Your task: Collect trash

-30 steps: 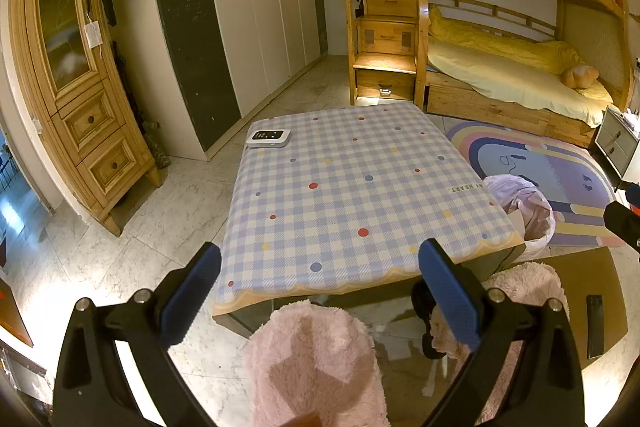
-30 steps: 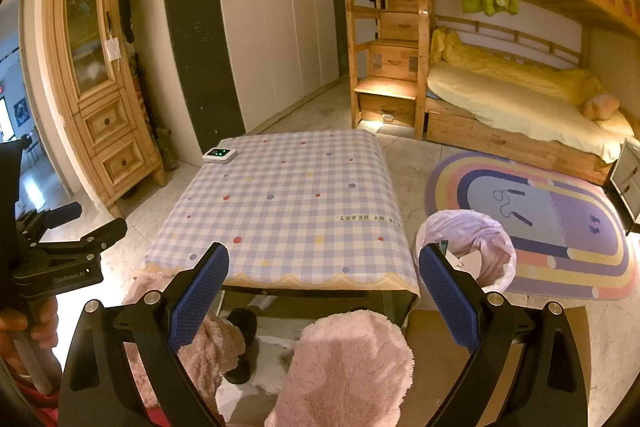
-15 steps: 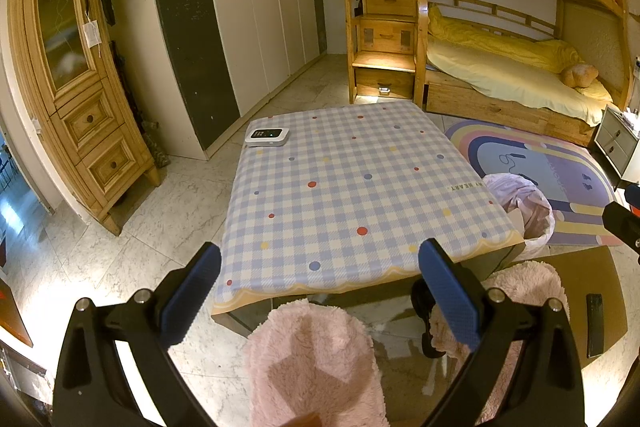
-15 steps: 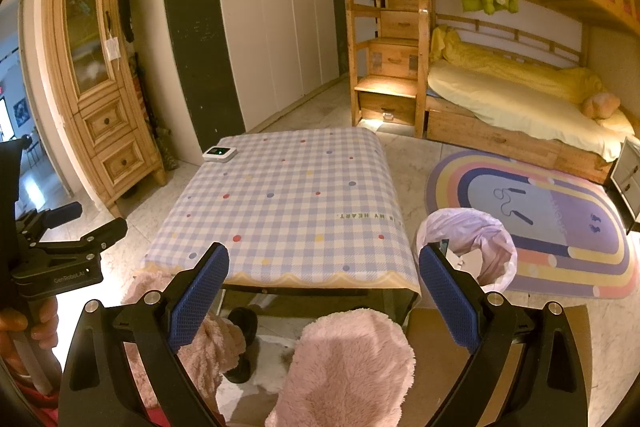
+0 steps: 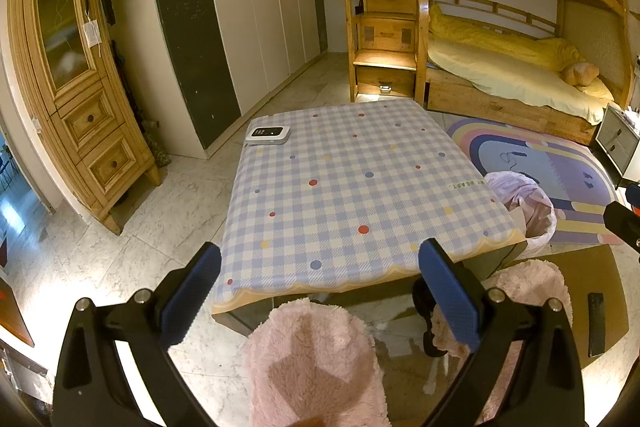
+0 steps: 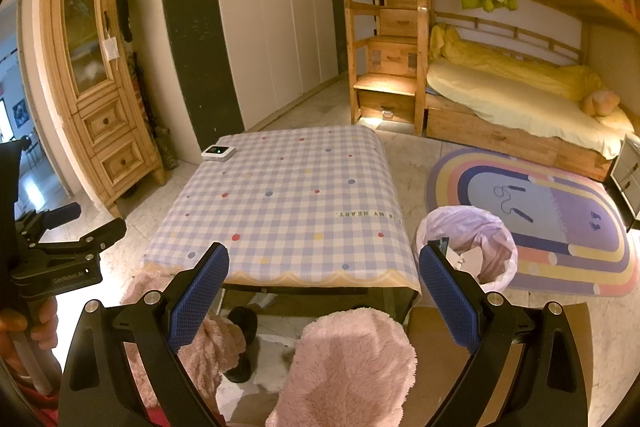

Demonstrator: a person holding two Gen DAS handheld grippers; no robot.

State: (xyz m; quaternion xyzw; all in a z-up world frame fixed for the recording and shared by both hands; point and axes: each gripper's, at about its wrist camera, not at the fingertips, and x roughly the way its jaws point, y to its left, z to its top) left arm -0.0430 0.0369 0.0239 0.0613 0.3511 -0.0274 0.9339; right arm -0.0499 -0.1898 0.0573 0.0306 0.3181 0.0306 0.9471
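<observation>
- Left gripper (image 5: 318, 289): blue fingers (image 5: 191, 293) spread wide, holding nothing, touching nothing, hovering over the near edge of the checked table (image 5: 348, 187).
- Right gripper (image 6: 322, 293): fingers (image 6: 448, 293) equally wide apart, empty, hanging above the near edge of the same table.
- Trash bin (image 6: 466, 247): lined with a pale bag, standing on the floor just beside the table's right corner, with paper scraps inside.
- Small white device (image 5: 267, 135): lying flat on the far left corner of the table.
- Pink fluffy slippers (image 6: 354, 363): below the grippers, near the table's front.
</observation>
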